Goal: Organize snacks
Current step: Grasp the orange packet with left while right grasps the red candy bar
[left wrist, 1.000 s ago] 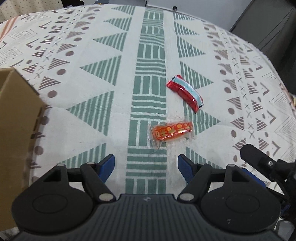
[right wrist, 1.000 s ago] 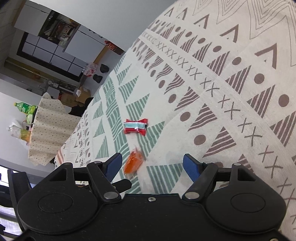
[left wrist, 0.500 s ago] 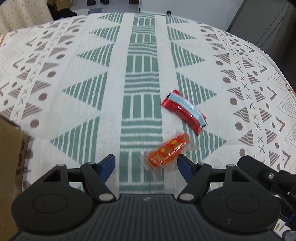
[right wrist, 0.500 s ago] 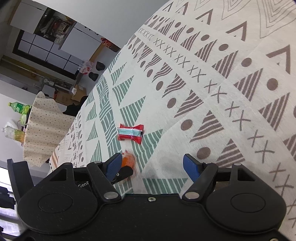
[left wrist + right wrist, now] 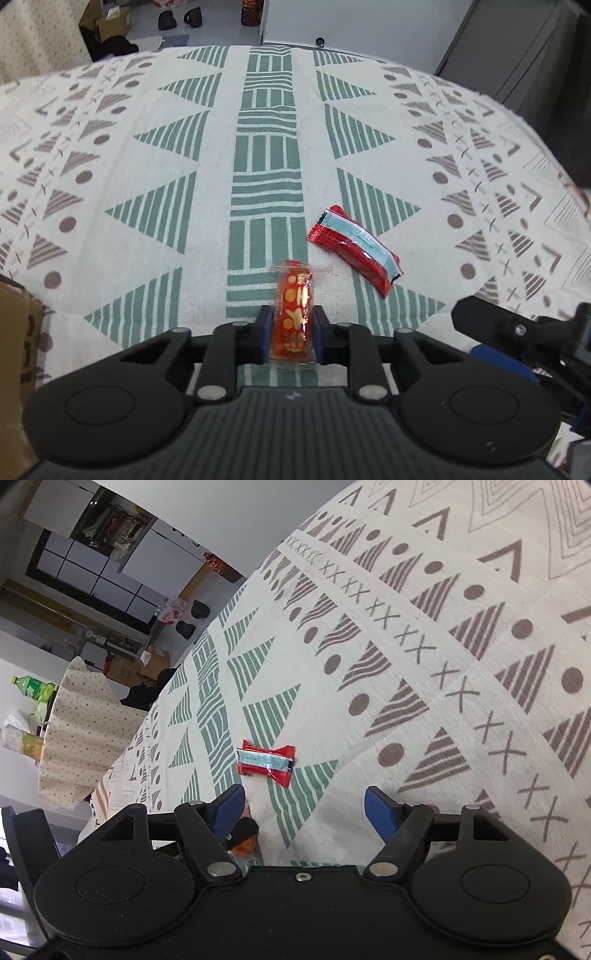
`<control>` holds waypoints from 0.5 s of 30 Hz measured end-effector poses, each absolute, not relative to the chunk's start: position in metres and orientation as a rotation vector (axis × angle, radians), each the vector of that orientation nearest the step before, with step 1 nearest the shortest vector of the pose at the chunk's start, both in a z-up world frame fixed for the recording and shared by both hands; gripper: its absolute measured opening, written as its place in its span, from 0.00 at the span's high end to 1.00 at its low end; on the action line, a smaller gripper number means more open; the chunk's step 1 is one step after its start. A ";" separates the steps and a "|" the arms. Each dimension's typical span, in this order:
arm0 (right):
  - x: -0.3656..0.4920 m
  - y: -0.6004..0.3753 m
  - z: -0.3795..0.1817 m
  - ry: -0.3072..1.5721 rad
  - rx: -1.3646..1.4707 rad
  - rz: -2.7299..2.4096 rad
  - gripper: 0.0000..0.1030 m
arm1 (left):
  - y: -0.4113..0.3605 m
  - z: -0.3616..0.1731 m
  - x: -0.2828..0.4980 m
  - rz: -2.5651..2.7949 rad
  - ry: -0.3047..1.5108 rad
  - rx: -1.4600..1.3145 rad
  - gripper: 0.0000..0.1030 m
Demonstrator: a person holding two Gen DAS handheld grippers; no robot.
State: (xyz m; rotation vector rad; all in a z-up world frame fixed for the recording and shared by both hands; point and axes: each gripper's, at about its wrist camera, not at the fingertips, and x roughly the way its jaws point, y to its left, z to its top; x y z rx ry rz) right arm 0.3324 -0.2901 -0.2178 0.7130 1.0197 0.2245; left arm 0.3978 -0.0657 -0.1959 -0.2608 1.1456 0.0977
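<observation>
Closed since earlier, left tool [image 5: 291,334] pinches the orange snack [image 5: 293,317]; right tool [image 5: 304,808] gapes wide, empty.

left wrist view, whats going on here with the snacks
A person is sorting snacks on a patterned tablecloth with handheld tongs. The left tongs are shut on an orange snack packet, which stands lengthwise between the blue pads. A red and light blue snack bar lies loose on the cloth just beyond, untouched. The right tongs are open and hold nothing, aimed toward that bar. The corner of a cardboard box shows at the left edge.
</observation>
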 end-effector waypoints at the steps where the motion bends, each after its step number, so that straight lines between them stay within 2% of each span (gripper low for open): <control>1: 0.333 -0.288 -0.217 1.018 0.704 0.227 0.30 | -0.063 -0.195 0.397 0.098 1.143 -0.271 0.81; 15: 0.371 -0.242 -0.190 0.967 0.511 0.334 0.32 | -0.007 -0.168 0.378 0.210 1.095 -0.347 0.82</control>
